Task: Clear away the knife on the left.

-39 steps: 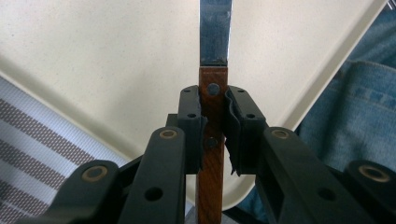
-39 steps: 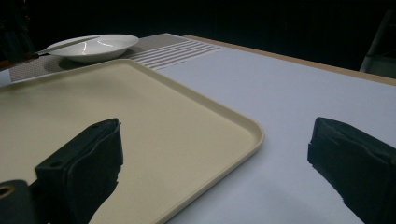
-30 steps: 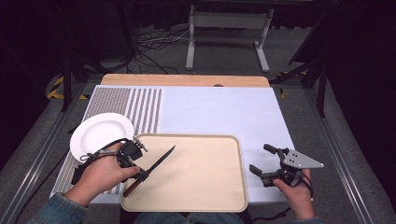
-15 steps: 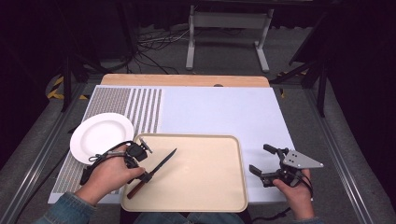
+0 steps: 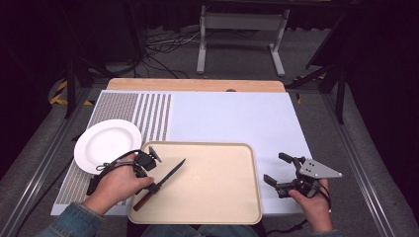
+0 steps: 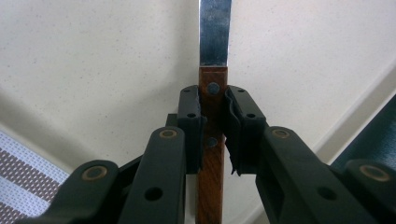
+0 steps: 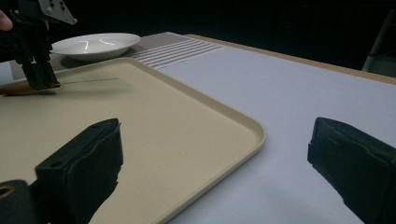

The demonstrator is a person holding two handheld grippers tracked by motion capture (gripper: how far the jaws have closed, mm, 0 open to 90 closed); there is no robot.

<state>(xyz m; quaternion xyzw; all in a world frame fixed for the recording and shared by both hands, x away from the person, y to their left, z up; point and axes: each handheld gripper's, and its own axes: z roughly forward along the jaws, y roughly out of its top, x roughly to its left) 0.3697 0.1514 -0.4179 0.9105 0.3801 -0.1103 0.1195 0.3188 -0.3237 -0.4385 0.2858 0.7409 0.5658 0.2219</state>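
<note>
Left claw (image 6: 212, 133) pinching knife (image 6: 211, 140) by wooden handle, blade straight ahead over tray (image 5: 217, 197). Right claw (image 5: 281, 170) spread, empty, right of tray. Plate (image 5: 106, 143) beyond left claw on white table (image 5: 237, 118); dark room behind.

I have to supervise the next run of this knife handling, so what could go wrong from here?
1. The left gripper pinches only the narrow wooden handle of the knife; the blade could swing or slip if lifted quickly.
2. The blade tip points across the tray; dragging it might scratch the surface.
3. The plate lies close beside the left hand; a wide movement could knock it.
</note>
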